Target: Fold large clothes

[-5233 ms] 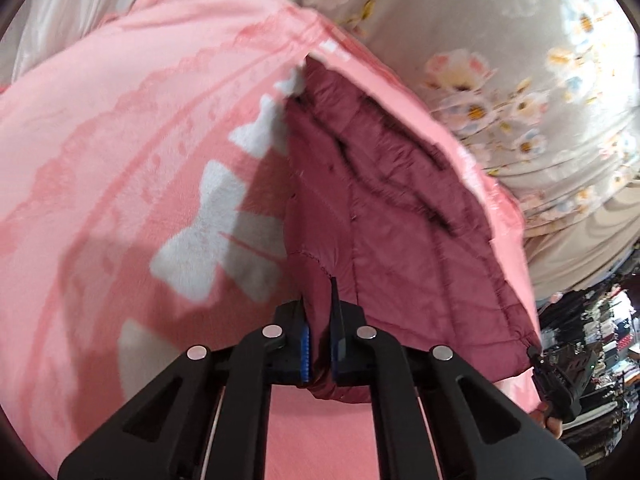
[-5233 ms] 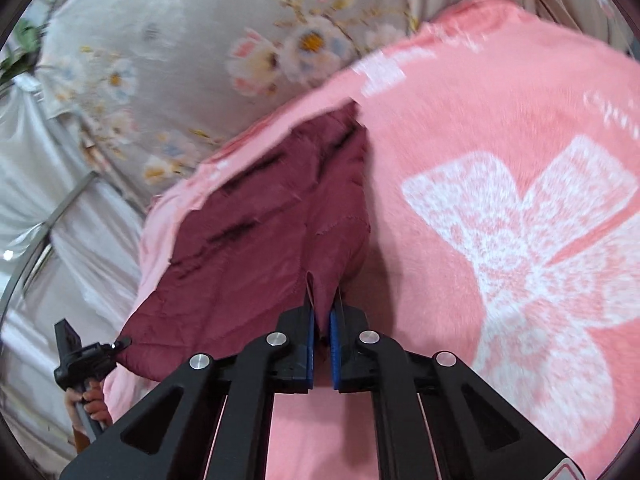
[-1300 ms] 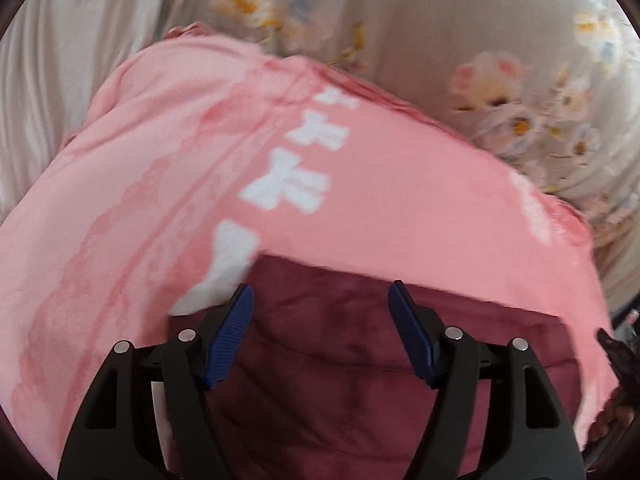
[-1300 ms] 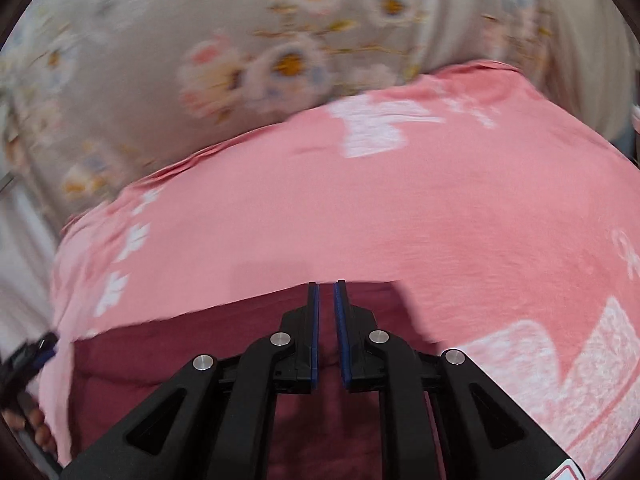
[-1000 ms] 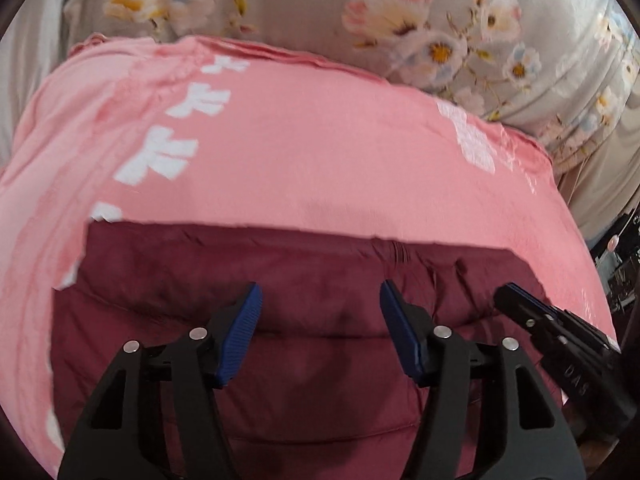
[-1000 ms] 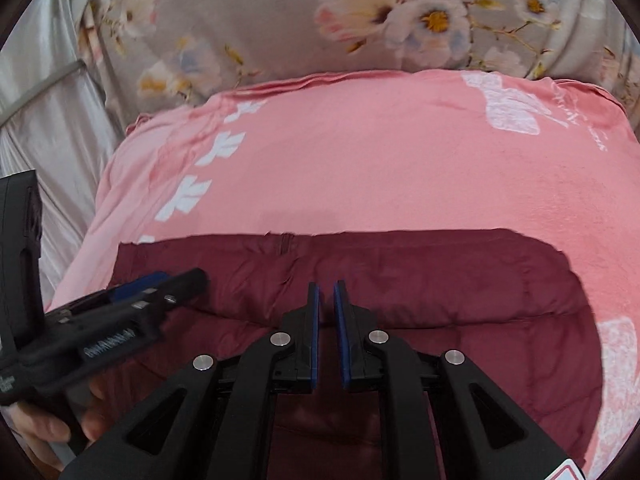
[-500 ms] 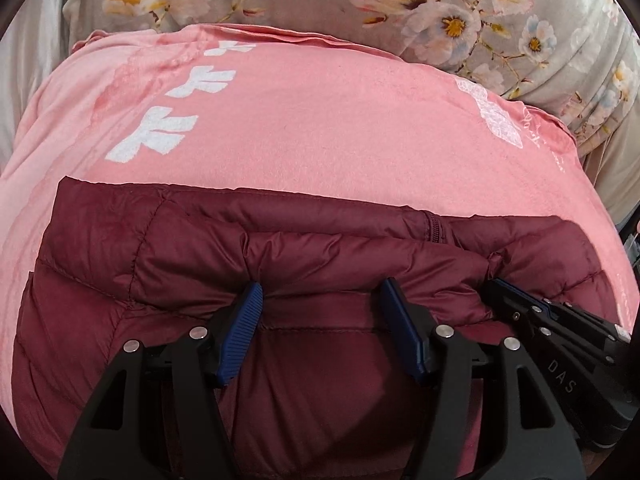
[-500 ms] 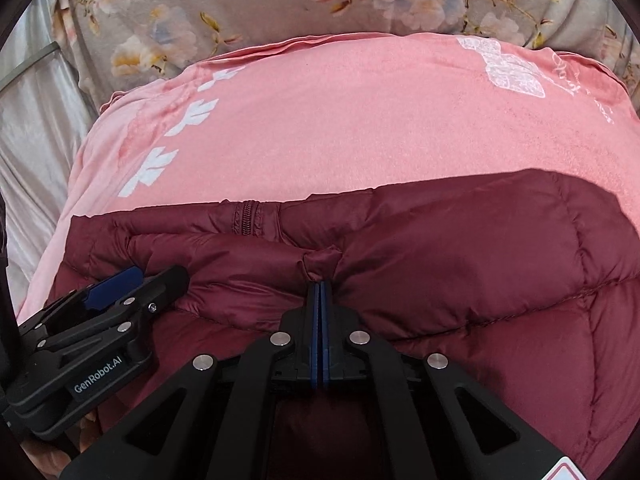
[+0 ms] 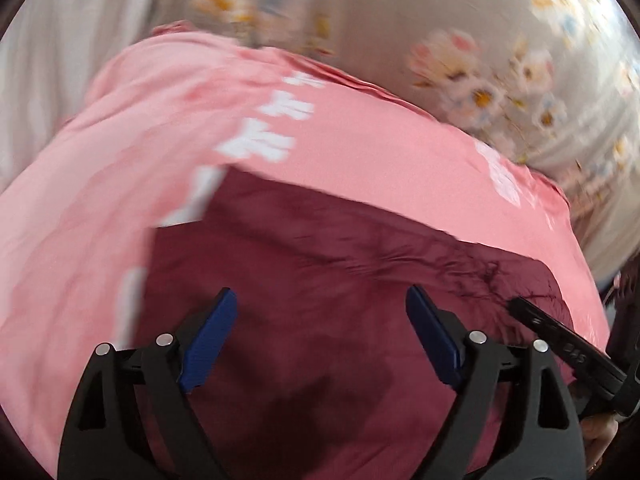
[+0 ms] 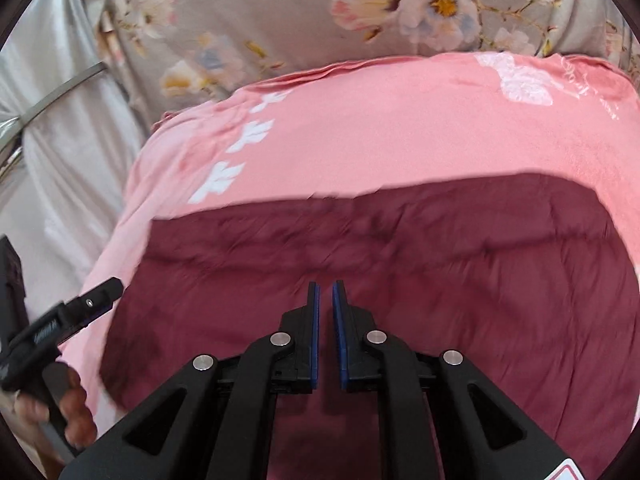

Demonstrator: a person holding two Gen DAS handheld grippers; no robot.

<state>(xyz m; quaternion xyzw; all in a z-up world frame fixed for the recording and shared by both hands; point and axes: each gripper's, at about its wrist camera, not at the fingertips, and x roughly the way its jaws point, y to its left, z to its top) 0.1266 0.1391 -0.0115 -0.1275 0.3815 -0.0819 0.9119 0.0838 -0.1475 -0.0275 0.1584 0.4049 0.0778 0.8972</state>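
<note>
Across the pink blanket [image 10: 400, 136] lies the folded maroon jacket [image 10: 400, 264]. My left gripper [image 9: 320, 336] is opening wide, empty; my right gripper [image 10: 326, 320] opens slightly, holding nothing. This fold looks released; next I need 1 fresh edge to pinch.

the left wrist fisheye looks forward and down along its gripper's blue-padded black fingers [image 9: 208, 344], close over a dark maroon quilted jacket [image 9: 320, 280] lying on a pink blanket with white bow prints [image 9: 360, 136]. the right wrist fisheye faces the same way, equally near, from beside it. both share the jacket's far edge, the blanket toward 12 o'clock and the grey floral fabric [image 10: 280, 12] beyond it.
</note>
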